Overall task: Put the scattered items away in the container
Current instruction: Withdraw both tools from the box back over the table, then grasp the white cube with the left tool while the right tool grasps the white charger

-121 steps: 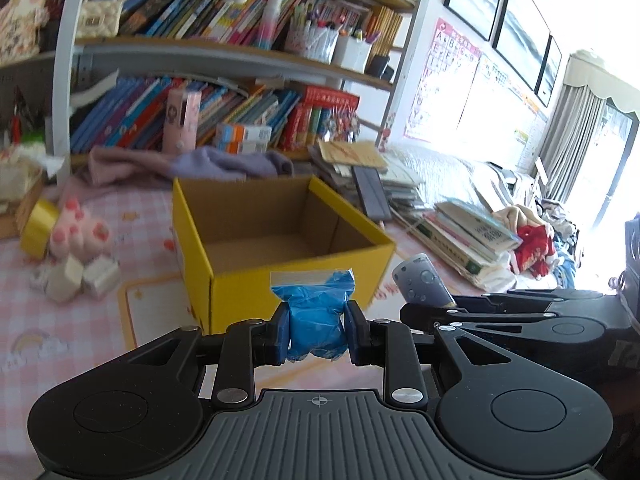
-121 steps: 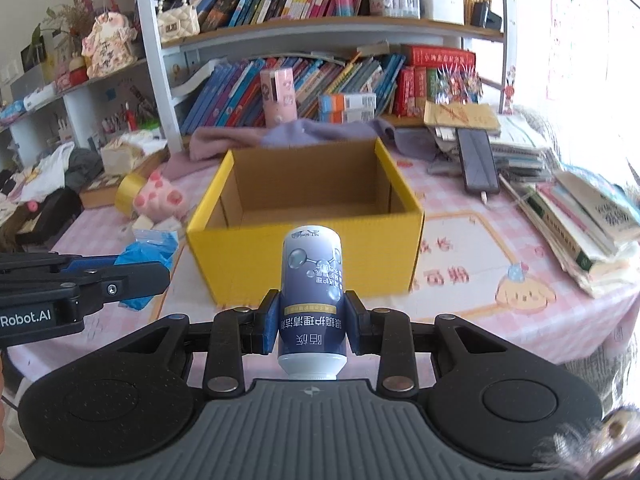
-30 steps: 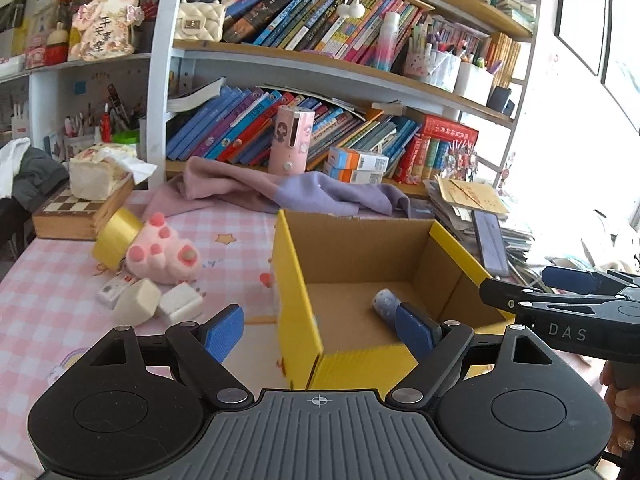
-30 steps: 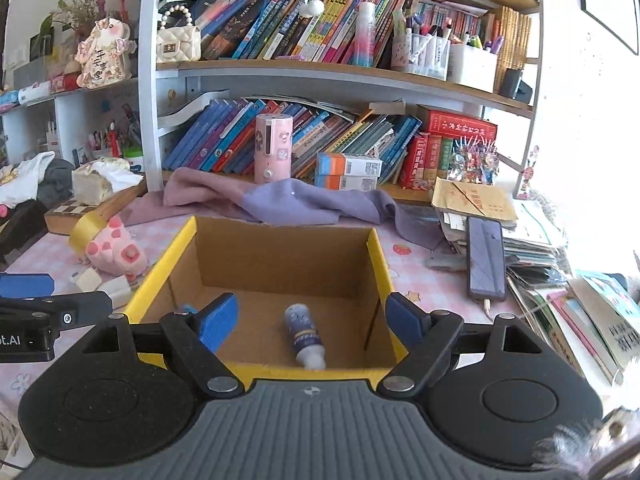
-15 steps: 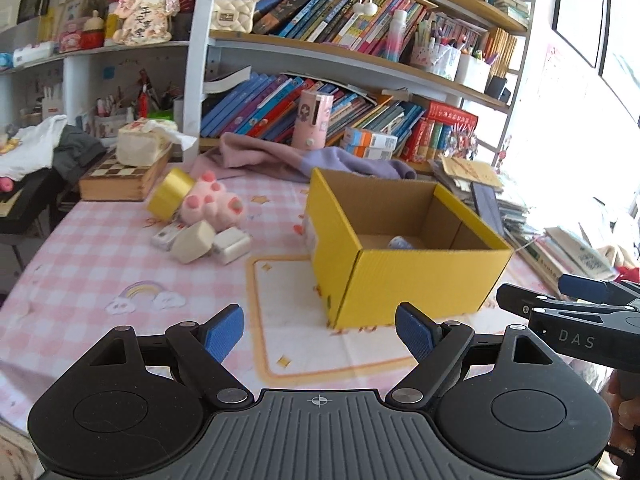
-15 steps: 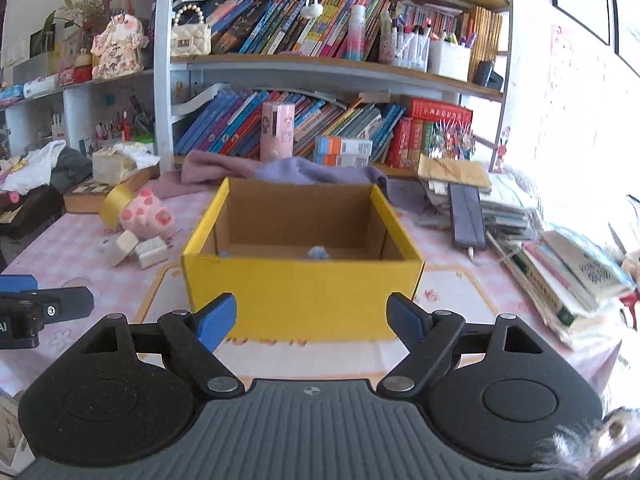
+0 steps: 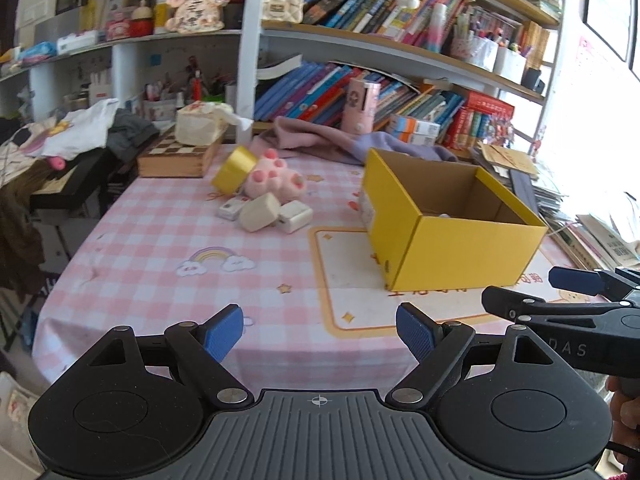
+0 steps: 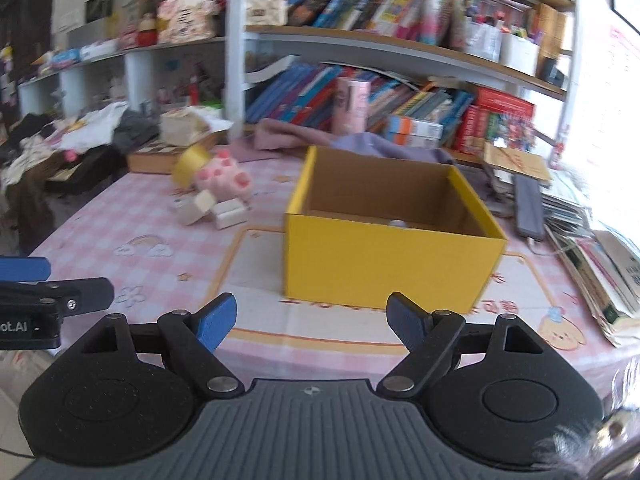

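Bookshelves (image 7: 400, 40) crammed with books, pen pots and ornaments are seen behind a table spread with a pink checked tablecloth (image 7: 160, 240), on which a cream mat with an orange border (image 7: 344, 272) is laid. A yellow cardboard box (image 7: 452, 256) is set on that mat, open at the top, its brown inside showing; only a small pale bit of something is glimpsed low inside it, too little to be named. Well to the left of the box a cluster is gathered: a pink paw-shaped plush (image 7: 274, 180), a roll of yellow tape (image 7: 234, 168) tilted against it, and a few small white and cream blocks (image 7: 266, 212) touching one another in front. A lilac cloth (image 7: 320, 142) is draped along the far edge of the table behind the box, and a wooden chessboard case (image 7: 176, 156) with a tissue pack on it is placed at the far left. Stacked books and papers (image 8: 592, 240) are piled to the right of the box.

The left gripper (image 7: 320, 332) is held over the near edge of the table with its blue pads spread wide and nothing between them. The right gripper (image 8: 310, 318) is likewise held apart and empty — its view is lined up on the box's near wall. Each gripper is caught at the margin of the other's view.
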Motion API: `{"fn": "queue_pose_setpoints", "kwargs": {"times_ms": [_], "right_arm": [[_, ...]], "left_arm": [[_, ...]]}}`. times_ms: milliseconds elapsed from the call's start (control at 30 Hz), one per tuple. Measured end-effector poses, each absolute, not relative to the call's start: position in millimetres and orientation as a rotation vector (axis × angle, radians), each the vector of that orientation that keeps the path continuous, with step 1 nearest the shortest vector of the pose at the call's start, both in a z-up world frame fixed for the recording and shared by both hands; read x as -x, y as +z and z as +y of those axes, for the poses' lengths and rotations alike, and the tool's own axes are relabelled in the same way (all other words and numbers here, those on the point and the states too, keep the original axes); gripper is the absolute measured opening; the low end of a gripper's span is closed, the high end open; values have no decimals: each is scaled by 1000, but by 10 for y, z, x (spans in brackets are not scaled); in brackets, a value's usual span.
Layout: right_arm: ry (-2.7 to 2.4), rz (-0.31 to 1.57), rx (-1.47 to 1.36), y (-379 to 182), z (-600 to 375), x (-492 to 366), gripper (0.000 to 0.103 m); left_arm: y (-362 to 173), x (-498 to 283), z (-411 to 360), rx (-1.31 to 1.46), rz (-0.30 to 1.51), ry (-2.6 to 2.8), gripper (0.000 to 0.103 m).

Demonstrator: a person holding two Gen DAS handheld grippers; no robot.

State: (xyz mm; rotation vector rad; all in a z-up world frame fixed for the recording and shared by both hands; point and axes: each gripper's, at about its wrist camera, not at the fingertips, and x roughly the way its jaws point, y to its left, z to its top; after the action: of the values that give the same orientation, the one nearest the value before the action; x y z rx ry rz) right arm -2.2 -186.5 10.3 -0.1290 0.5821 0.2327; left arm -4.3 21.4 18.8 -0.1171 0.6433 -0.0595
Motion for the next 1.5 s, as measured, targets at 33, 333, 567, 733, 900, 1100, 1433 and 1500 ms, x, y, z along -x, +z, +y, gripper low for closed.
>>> {"fn": "queue_pose_setpoints", "kwargs": {"times_ms": [33, 333, 567, 733, 900, 1100, 1433, 1500], "right_arm": [[244, 581, 133, 106, -1832, 27, 82], [320, 575, 155, 121, -1569, 90, 83], [366, 576, 196, 130, -1396, 108, 83], [376, 565, 207, 156, -1360, 54, 84], [418, 576, 216, 83, -1230, -69, 84], [459, 571, 212, 19, -1078, -339, 84], [478, 646, 225, -146, -824, -1078, 82], [480, 659, 232, -191, -773, -1211, 81]], "left_arm": [[188, 61, 245, 120, 641, -52, 86], [183, 217, 517, 162, 625, 13, 86], [172, 260, 645, 187, 628, 40, 86], [132, 220, 669, 202, 639, 40, 86], [94, 167, 733, 193, 646, 68, 86], [45, -75, 863, 191, 667, 104, 86], [-95, -735, 983, 185, 724, 95, 86], [-106, -887, 1020, 183, 731, 97, 86]]}}
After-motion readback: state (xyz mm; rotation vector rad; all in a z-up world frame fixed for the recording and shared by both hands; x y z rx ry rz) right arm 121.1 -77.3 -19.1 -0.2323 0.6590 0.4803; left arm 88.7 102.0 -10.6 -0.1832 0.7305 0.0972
